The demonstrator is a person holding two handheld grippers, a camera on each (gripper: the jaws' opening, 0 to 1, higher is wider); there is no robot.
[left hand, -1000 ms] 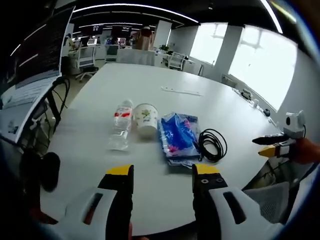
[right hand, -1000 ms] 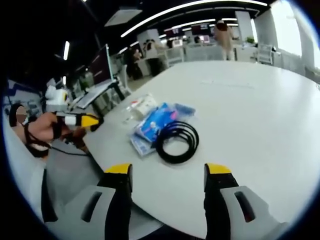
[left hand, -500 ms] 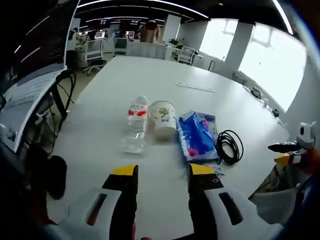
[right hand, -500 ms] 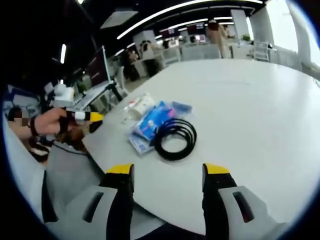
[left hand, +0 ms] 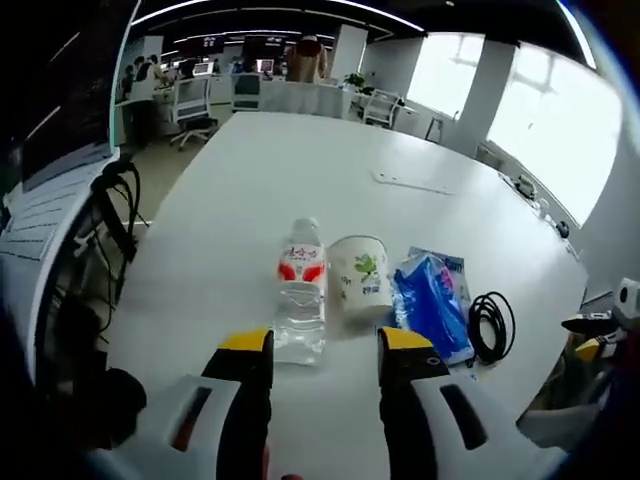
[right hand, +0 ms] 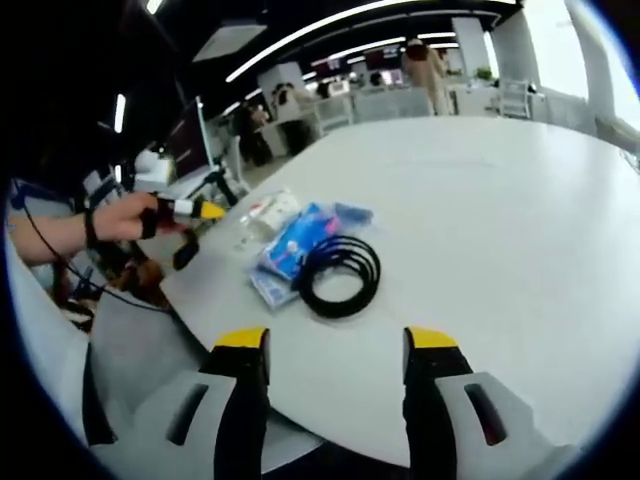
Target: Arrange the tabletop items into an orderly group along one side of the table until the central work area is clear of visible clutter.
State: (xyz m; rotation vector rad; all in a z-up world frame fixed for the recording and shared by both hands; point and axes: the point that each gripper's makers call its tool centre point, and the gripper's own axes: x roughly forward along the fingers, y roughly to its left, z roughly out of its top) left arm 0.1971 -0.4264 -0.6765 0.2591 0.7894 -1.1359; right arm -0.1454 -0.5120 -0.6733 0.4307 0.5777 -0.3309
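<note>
As the left gripper (left hand: 325, 345) swings over from the blue packet (left hand: 432, 308) and lines up on the water bottle (left hand: 300, 292), its jaws stand open and empty, the bottle lying just beyond their tips. Bottle, paper cup (left hand: 362, 279), packet and coiled black cable (left hand: 491, 324) sit in a row near the white surface's (left hand: 300, 160) edge. The right gripper (right hand: 335, 345), jaws also open and empty, faces the cable from off the edge. A bottle pick-up looks likely next.
</note>
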